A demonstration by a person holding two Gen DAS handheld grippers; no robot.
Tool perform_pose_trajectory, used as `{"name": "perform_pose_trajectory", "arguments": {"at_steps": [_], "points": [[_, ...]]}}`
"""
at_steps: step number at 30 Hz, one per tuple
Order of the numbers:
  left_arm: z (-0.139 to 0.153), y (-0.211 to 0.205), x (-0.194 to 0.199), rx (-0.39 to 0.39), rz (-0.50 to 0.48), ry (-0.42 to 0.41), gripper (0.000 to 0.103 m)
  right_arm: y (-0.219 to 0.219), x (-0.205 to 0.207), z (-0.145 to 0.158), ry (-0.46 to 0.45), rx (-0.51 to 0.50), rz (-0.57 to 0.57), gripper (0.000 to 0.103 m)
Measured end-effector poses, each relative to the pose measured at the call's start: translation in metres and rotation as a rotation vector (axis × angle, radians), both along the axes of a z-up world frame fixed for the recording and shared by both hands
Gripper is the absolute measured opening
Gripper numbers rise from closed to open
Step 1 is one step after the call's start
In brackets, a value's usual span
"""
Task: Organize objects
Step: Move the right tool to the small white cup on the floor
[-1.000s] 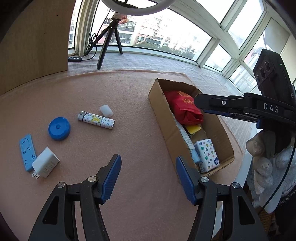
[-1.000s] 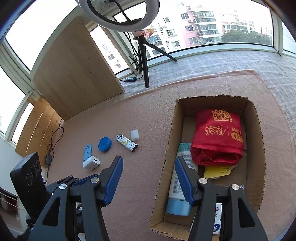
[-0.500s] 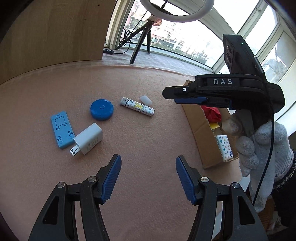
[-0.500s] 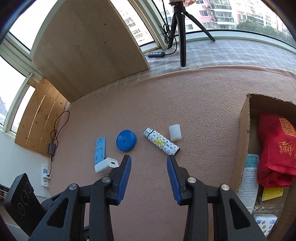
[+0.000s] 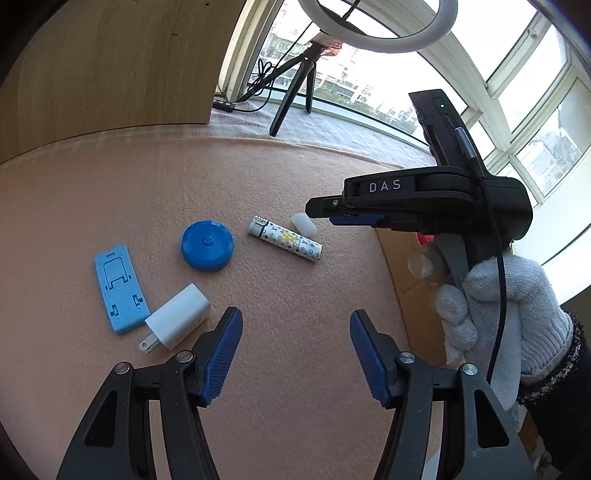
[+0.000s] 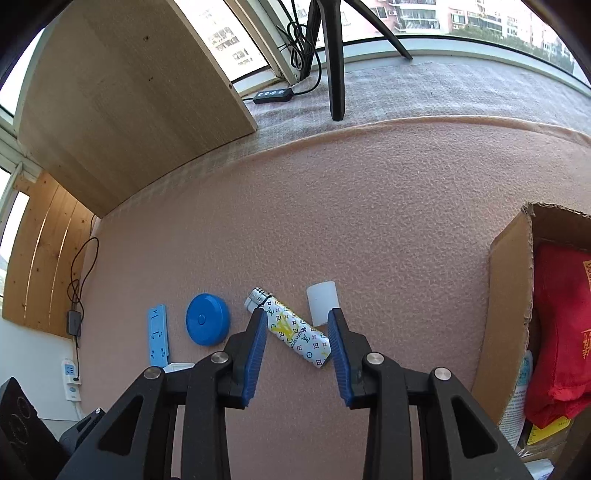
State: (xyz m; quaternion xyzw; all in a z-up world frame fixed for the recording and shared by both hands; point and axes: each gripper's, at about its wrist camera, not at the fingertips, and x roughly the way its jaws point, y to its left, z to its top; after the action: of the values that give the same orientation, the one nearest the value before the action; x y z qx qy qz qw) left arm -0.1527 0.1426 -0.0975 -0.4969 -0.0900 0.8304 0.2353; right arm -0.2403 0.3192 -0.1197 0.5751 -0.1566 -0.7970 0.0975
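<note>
A patterned white lighter [image 6: 291, 329] [image 5: 285, 243] lies on the pink felt mat, a small white cap [image 6: 323, 302] [image 5: 303, 224] just beyond it. My right gripper [image 6: 297, 325] is open, its blue pads on either side of the lighter, close above it; from the left wrist view it [image 5: 321, 212] hovers over the cap. Left of the lighter lie a blue round disc [image 5: 207, 244] [image 6: 207, 319], a blue phone stand [image 5: 120, 289] [image 6: 158, 335] and a white charger plug [image 5: 176, 321]. My left gripper [image 5: 295, 336] is open over bare mat, near the plug.
A cardboard box [image 6: 511, 306] at the right holds a red bag [image 6: 561, 325] and other items. A wooden board [image 6: 122, 96] leans at the back left. A tripod [image 6: 334, 59] with a ring light [image 5: 376, 29] stands behind the mat. A gloved hand [image 5: 498, 306] grips the right gripper.
The right gripper has swung from over the box to the left and down onto the lighter, its jaws narrower. The left gripper has turned left toward the loose objects.
</note>
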Motion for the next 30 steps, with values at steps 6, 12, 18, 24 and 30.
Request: {"name": "perform_pose_trajectory", "arguments": {"at_steps": [6,12,18,24,30], "points": [[-0.003,0.016,-0.012,0.002,-0.018,-0.013,0.062,0.000,-0.017,-0.015,-0.032,0.036,0.018,0.031],[-0.005,0.014,-0.014,-0.001,-0.020,-0.021,0.062,-0.008,-0.026,-0.031,-0.072,0.083,0.060,0.031],[-0.007,0.006,-0.026,-0.002,0.002,-0.027,0.062,-0.009,-0.023,-0.034,-0.072,0.109,0.067,0.016],[-0.008,0.003,-0.052,0.005,0.027,-0.039,0.062,-0.005,-0.009,-0.030,-0.075,0.105,0.053,0.012],[-0.012,0.011,-0.085,-0.038,0.016,-0.032,0.062,-0.006,0.012,-0.029,-0.090,0.092,0.067,0.012]]}}
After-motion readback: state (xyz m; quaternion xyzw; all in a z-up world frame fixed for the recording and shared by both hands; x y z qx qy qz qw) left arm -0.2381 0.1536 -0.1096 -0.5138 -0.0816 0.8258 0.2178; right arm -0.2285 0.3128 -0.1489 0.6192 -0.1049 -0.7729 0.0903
